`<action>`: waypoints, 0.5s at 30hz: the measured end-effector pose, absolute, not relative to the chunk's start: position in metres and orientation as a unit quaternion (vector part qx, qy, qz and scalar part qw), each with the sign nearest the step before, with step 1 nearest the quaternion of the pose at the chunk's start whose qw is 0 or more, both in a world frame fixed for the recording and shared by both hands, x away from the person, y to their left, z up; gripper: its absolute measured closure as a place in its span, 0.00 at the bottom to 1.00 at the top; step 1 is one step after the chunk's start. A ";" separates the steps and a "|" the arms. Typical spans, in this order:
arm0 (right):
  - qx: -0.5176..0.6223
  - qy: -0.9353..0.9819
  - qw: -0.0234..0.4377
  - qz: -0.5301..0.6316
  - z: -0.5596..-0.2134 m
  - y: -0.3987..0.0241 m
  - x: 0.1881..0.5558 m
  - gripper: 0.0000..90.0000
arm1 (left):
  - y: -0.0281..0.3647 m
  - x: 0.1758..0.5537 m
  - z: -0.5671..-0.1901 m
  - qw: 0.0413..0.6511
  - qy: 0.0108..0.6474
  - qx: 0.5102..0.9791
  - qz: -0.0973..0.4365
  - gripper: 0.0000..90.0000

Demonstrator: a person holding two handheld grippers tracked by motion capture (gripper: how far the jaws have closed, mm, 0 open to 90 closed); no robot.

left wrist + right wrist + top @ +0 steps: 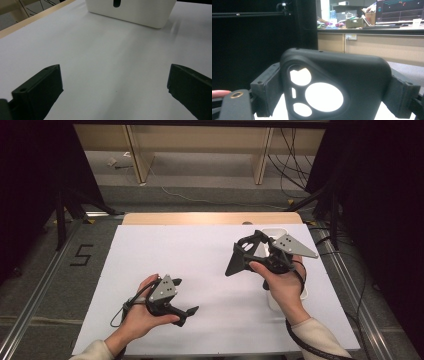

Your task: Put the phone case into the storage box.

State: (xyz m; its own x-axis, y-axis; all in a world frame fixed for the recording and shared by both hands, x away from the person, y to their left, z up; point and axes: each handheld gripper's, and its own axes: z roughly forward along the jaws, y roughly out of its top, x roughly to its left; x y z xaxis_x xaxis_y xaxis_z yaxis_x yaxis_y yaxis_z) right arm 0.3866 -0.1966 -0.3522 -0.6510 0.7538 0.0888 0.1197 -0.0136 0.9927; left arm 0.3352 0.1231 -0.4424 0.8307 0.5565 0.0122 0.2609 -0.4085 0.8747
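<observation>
A black phone case (352, 80) with round camera cut-outs stands upright between my right gripper's fingers (265, 88), which press on its two side edges. In the high view my right gripper (248, 251) holds this case (235, 262) raised above the right half of the white table sheet (190, 255), beside a white bin (275, 232). Low over the sheet at the front left, my left gripper (186, 314) points right. Its jaws stand wide apart with nothing between them, and the left gripper (115, 75) faces the white bin (135, 12).
The white bin has a slot handle (116, 3) in its near wall. A wooden table edge (200, 218) runs along the back of the sheet. Dark curtains and tripod legs (62, 215) flank the table, and cables (295, 165) lie on the floor behind.
</observation>
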 end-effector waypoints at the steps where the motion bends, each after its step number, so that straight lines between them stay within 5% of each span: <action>1: 0.331 0.654 0.255 0.631 -0.352 -0.197 0.387 0.18 | 0.123 0.335 -0.442 0.484 0.248 0.825 0.153 0.00; 15: 0.343 0.641 0.265 0.633 -0.345 -0.209 0.390 0.18 | 0.124 0.336 -0.442 0.485 0.251 0.824 0.152 0.00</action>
State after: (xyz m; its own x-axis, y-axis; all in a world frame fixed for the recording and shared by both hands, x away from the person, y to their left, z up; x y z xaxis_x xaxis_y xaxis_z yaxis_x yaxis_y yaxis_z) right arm 0.3895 -0.2087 -0.3453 -0.6243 0.7755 0.0938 0.1035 -0.0370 0.9939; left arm 0.3355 0.1241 -0.4420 0.8273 0.5617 0.0072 0.2661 -0.4031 0.8756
